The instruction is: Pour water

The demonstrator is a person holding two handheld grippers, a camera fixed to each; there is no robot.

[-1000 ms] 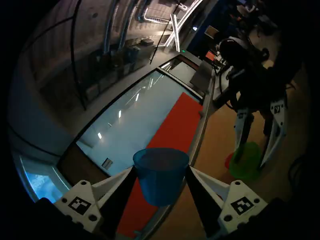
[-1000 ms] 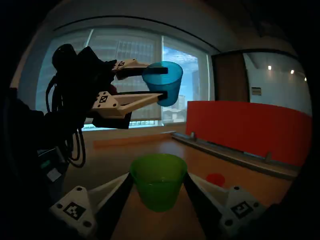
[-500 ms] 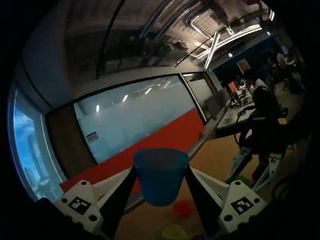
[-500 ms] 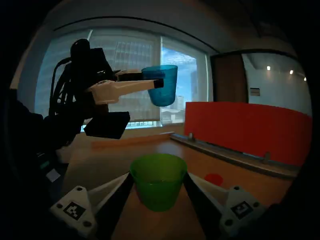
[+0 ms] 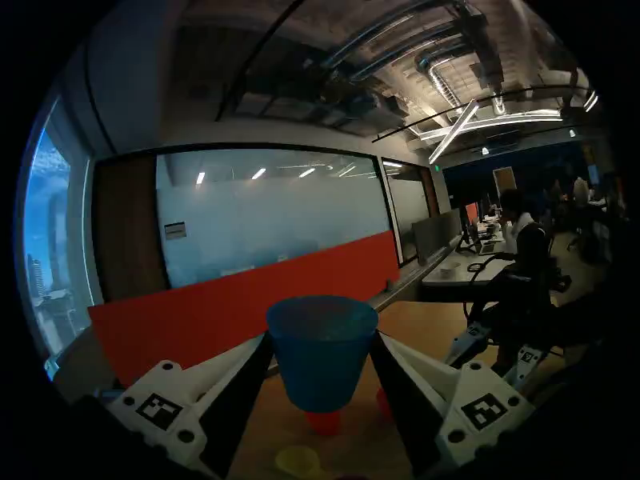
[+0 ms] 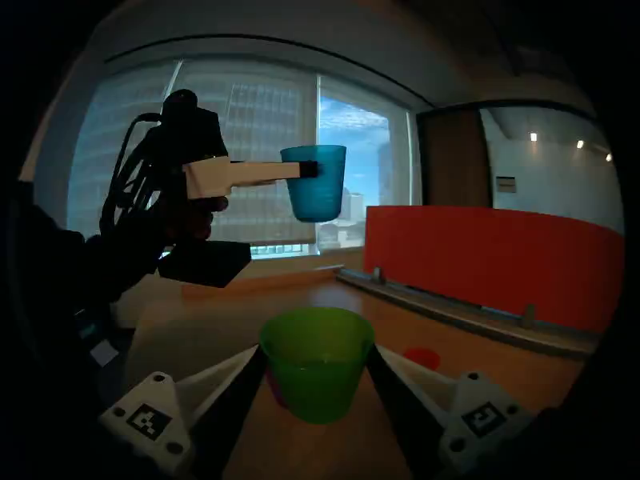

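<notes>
Gripping a blue cup (image 5: 322,356), left gripper (image 5: 322,344) hovers above green cup (image 6: 317,372) clamped in right gripper (image 6: 317,356).

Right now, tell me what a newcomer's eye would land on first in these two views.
First comes the blue cup, held upright in the left gripper high against the bright window in the right gripper view. Next is the green cup, clamped in the right gripper low at centre above the wooden table. Behind both, a red partition runs along the right.
</notes>
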